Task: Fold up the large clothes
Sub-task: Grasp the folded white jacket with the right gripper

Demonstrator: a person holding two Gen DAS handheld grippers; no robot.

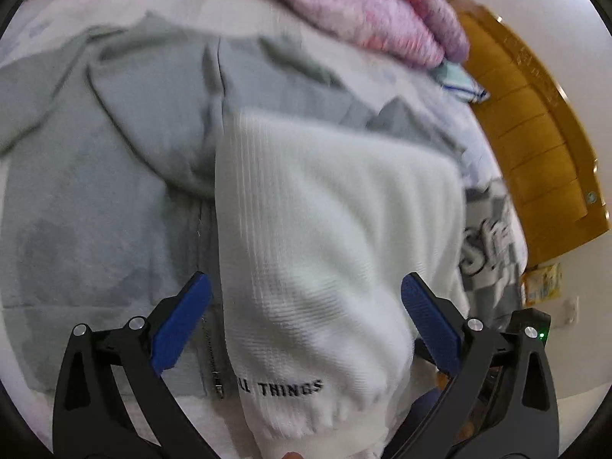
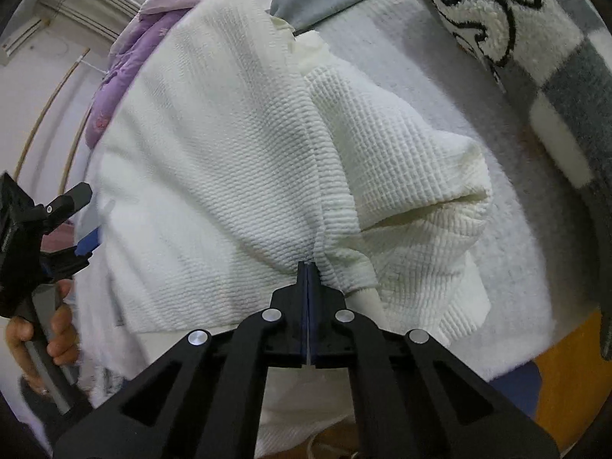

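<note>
The right gripper [image 2: 308, 267] is nearest the lens, its jaws pressed together on a pinch of the white sweater [image 2: 229, 145], where the knit bunches into a ridge running away from the tips. A short sleeve [image 2: 428, 176] of the sweater spreads to the right of that ridge, its cuff gaping open. The sweater lies on the bed [image 2: 478, 114], with a checked blanket [image 2: 566, 76] along the far right edge.

The left gripper [image 1: 306, 306] stands wide open, its blue pads [image 1: 183, 321] on either side of the sweater [image 1: 325, 229] without touching it. The cloth hangs or drapes between them, its hem with black lettering at the bottom. Beneath and to the left lies a grey zip jacket [image 1: 95, 210], partly covered by the sweater. A pink quilt [image 1: 363, 11] is heaped at the far side of the bed, beside a wooden headboard [image 1: 535, 134].
</note>
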